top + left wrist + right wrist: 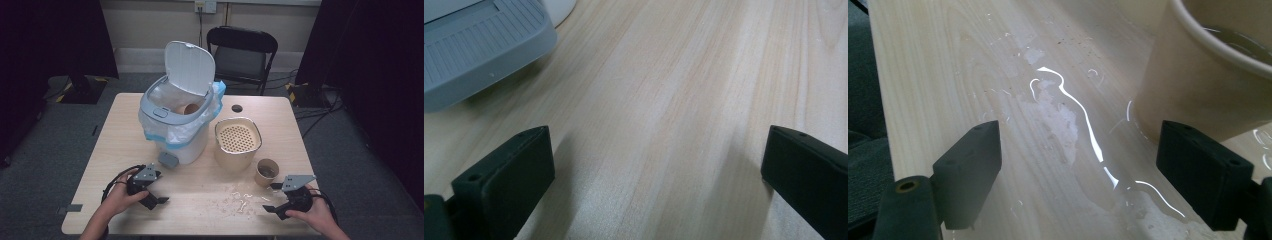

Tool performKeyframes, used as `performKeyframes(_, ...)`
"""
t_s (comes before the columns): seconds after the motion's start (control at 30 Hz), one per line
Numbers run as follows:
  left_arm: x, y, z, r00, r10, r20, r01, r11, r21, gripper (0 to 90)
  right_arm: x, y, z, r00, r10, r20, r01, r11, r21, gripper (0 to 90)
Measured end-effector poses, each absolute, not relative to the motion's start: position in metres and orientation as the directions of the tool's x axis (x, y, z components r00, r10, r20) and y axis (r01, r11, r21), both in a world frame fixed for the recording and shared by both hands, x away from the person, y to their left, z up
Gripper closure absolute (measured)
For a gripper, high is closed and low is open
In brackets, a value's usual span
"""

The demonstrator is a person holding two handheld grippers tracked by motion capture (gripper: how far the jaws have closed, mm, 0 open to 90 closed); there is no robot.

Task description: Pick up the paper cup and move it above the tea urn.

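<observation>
We see a pale wood-grain bench (125, 125) with rounded corners, and on it a white pedal bin (177, 112) with a grey rim, its domed plastic lid (190, 67) tipped up and back. A thin, crinkled translucent liner (150, 127) with a blue edge spills over the rim, and a tan paper cup (189, 108) lies inside the bin. The grey ribbed pedal (167, 160) juts out at the bin's foot; in the left gripper view it sits at the upper left, just beyond the jaws. Beside the bin, to the right, stands a beige rounded container (237, 145) whose top is a perforated insert dotted with small holes. Near it, toward the right gripper, is a small brown paper cup (266, 172) standing upright with liquid in it. A wet, glossy smear with whitish scraps (240, 197) lies on the bench between the two grippers; in the right gripper view it glints as thin bright streaks on the wood. The left gripper (157, 199), held in the left hand (120, 197), has its blocky matte black jaws spread wide over bare wood, holding nothing. The right gripper (272, 197), in the right hand (312, 215), also has its jaws apart and empty, with the cup's curved tan wall just beside one jaw. A black folding chair (242, 52) stands behind the bench.
</observation>
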State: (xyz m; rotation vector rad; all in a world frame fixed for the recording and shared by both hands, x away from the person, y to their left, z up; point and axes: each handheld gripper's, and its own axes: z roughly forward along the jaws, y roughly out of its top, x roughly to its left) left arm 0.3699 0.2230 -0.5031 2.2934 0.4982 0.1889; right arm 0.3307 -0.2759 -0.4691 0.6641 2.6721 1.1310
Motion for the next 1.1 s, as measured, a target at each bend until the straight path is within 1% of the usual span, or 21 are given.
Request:
performKeyframes(0.23, 0.370, 0.223, -0.503, 0.913, 0.408, -0.016, 0.294, -0.629, 0.719, 0.0, 0.335, -0.278, -0.470, -0.876, 0.482, 0.011, 0.344, 0.610, 0.714, 17.8)
performKeyframes(0.5, 0.370, 0.223, -0.503, 0.913, 0.407, -0.017, 0.293, -0.629, 0.720, 0.0, 0.340, -0.280, -0.471, -0.872, 0.489, 0.027, 0.356, 0.594, 0.721, 21.3)
performKeyframes(0.57, 0.370, 0.223, -0.503, 0.913, 0.409, -0.018, 0.295, -0.628, 0.720, 0.0, 0.339, -0.281, -0.472, -0.870, 0.492, 0.033, 0.362, 0.593, 0.719, 19.0)
performKeyframes(0.73, 0.370, 0.223, -0.503, 0.913, 0.408, -0.017, 0.294, -0.629, 0.720, 0.0, 0.338, -0.285, -0.473, -0.866, 0.499, 0.026, 0.368, 0.600, 0.710, 19.5)
performKeyframes(1.1, 0.370, 0.223, -0.503, 0.914, 0.406, -0.016, 0.293, -0.631, 0.719, 0.0, 0.350, -0.290, -0.475, -0.830, 0.557, 0.016, 0.390, 0.560, 0.730, 19.0)
